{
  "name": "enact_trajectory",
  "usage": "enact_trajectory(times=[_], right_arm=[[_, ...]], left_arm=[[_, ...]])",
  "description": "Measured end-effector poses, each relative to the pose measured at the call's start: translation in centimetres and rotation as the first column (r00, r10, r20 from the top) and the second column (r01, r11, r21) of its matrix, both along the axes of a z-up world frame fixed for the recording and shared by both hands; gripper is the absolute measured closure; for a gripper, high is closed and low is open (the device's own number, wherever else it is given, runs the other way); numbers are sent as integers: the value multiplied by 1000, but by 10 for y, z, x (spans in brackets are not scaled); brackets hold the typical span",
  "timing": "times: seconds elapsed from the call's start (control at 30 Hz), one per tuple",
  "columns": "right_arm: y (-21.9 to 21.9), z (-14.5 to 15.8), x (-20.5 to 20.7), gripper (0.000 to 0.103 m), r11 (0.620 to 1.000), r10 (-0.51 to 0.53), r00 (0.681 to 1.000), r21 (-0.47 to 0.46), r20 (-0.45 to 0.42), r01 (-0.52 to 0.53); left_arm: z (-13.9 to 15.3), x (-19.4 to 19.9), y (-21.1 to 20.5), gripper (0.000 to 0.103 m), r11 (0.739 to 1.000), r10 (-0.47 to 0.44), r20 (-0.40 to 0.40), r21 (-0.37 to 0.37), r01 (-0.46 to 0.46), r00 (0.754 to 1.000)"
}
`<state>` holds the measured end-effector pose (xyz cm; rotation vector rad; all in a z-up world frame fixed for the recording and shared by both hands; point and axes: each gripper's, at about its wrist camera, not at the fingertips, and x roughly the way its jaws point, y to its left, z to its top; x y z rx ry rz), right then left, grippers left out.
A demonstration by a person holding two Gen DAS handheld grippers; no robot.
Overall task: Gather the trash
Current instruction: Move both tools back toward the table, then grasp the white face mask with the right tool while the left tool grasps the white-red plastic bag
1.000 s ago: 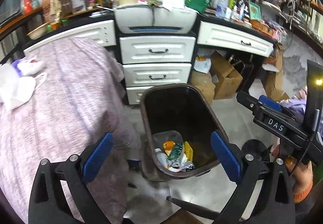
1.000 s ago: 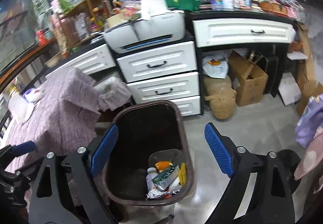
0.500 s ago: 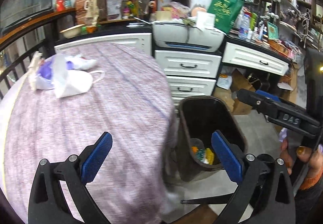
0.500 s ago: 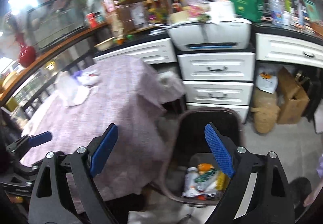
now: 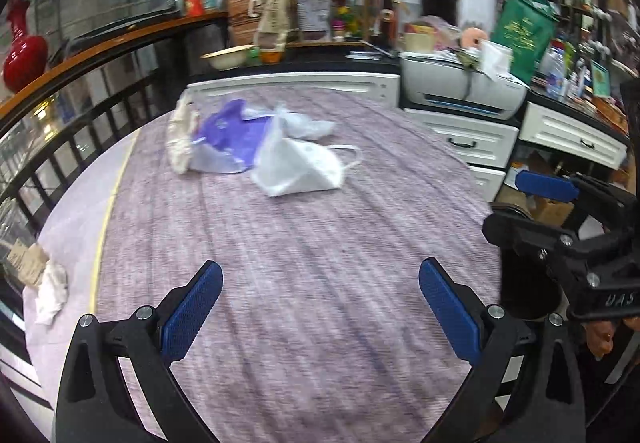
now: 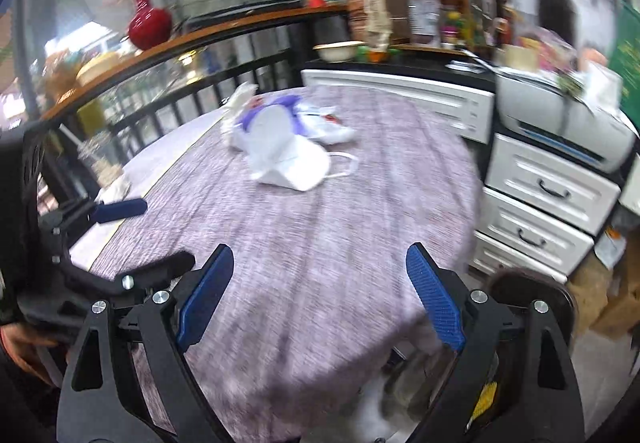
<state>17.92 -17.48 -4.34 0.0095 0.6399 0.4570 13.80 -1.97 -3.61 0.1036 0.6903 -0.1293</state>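
Note:
A white face mask (image 5: 298, 169) and a purple-and-white plastic bag (image 5: 228, 135) lie at the far side of a round table with a purple cloth (image 5: 320, 243); both show in the right wrist view, the mask (image 6: 290, 159) and the bag (image 6: 276, 115). A crumpled white tissue (image 5: 50, 293) and a brown paper scrap (image 5: 24, 263) lie at the table's left edge. My left gripper (image 5: 320, 307) is open and empty above the near table. My right gripper (image 6: 320, 291) is open and empty, beside the left one. The dark trash bin (image 6: 532, 291) stands at the table's right.
White drawers (image 5: 468, 139) with a printer (image 5: 460, 91) on top stand behind the table at the right. A black railing (image 6: 180, 103) runs along the left. Cardboard boxes (image 6: 616, 299) sit on the floor near the bin.
Both grippers have swung left and up from over the trash bin to over the table. The mask and bags now sit ahead of them; the bin has slid to the right edge.

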Motion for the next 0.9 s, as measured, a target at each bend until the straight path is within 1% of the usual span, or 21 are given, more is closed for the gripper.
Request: enact_trajectory(times=[0.17,0.33,0.4,0.5,0.57,0.67,0.73,0.8,0.83,0.87,0.9], right_arm=[[36,2,18,16,998,68,997,-1,-22,-68],[66,4,35,16,994,107,993,-19,-40,-108],[74,5,45,16,993,112,992,-14,-51,-113],[88,3,61,16,992,117,991,-31,-63,-120],[96,0,76,16,993,96,994,-69,-46,-99],[100,-4,100,16,993,69,997,-93,-32,-72],[105,-7,115,19,992,75,996,-97,-41,-79],[110,-10,126,30,991,89,994,-98,-60,-94],[115,-12,131,31,989,97,993,-103,-69,-104],[119,-13,134,35,988,103,992,-108,-70,-110],[123,-14,138,42,986,111,991,-115,-72,-119]], left_arm=[[2,10,47,6,996,84,-11,-10,-84,996],[-3,30,84,6,987,152,-48,-39,-154,987],[-4,39,97,6,983,177,-55,-48,-179,983],[-8,52,110,6,978,193,-80,-70,-198,978],[-12,64,118,6,974,203,-105,-83,-212,973],[-15,77,126,6,970,212,-119,-97,-224,970],[-16,84,131,6,968,215,-125,-102,-228,969],[-17,91,134,6,968,216,-133,-103,-231,967],[-18,94,135,6,968,215,-138,-102,-230,967],[-19,98,137,6,968,213,-144,-101,-229,966],[-19,101,138,6,968,213,-147,-101,-229,966]])
